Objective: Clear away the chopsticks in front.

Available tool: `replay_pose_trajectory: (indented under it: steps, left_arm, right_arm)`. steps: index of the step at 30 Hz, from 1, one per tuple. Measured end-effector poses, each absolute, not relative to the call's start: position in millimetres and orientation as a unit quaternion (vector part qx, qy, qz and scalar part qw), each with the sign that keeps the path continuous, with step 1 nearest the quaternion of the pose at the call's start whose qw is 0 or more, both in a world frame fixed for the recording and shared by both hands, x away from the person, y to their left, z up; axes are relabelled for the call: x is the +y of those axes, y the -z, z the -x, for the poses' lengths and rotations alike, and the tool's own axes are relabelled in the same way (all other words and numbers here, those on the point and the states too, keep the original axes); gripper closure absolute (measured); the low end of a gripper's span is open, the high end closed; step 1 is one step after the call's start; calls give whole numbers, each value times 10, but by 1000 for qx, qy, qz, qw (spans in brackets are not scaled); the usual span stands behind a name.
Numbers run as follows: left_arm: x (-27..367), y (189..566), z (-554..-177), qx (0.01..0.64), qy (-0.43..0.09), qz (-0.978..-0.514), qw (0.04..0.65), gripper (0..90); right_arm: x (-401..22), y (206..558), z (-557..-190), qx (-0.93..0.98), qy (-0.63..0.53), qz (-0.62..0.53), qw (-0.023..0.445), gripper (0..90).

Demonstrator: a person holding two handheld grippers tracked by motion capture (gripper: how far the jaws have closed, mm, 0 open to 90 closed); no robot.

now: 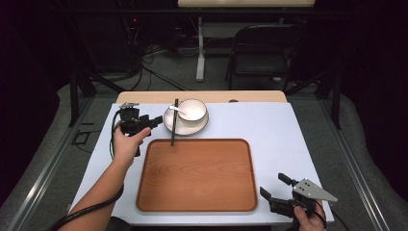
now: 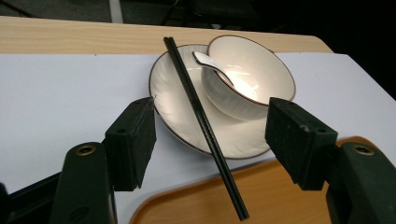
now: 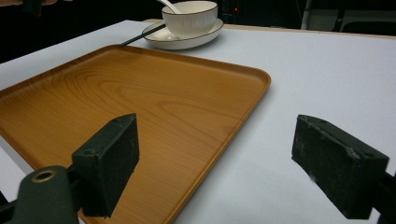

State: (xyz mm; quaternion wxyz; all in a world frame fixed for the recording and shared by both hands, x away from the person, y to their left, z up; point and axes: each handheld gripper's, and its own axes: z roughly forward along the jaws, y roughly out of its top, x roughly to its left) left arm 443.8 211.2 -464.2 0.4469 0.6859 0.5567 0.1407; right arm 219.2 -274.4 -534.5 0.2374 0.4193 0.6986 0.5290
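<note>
A white plate (image 1: 174, 126) (image 2: 173, 100) with a dark rim sits on the white table behind a wooden tray (image 1: 197, 175) (image 3: 116, 102). On the plate stands a white bowl (image 1: 192, 109) (image 2: 254, 79) (image 3: 190, 16) with a white spoon (image 1: 177, 109) (image 2: 210, 65) in it. Black chopsticks (image 1: 173, 124) (image 2: 205, 126) lie across the plate, their near end over the tray's rim. My left gripper (image 1: 155, 121) (image 2: 210, 135) is open just left of the plate, its jaws either side of the chopsticks and plate edge. My right gripper (image 1: 274, 185) (image 3: 215, 163) is open and empty at the tray's front right corner.
The white mat (image 1: 269, 125) covers a wooden tabletop (image 1: 144, 97) whose far edge shows behind the plate. A black folding chair (image 1: 257, 50) and a table leg (image 1: 200, 48) stand on the floor beyond. Bare white surface lies right of the tray.
</note>
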Motion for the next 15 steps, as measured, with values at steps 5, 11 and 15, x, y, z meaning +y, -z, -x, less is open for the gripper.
replay_pose_trajectory:
  steps: [5,11,15]
  left_arm:
    - [2086,4644,-4587,572,-139,-683,432,337]
    - [2072,4634,-4720,588,-139,-678,418,337]
    - [2074,4615,-4818,601,-129,-674,410,337]
  right_arm:
    - [-2744,5344,-2190,698,-529,-419,238,145]
    - [-2744,5344,-2189,698,-529,-419,238,145]
    - [-2745,5344,-2190,698,-530,-419,238,145]
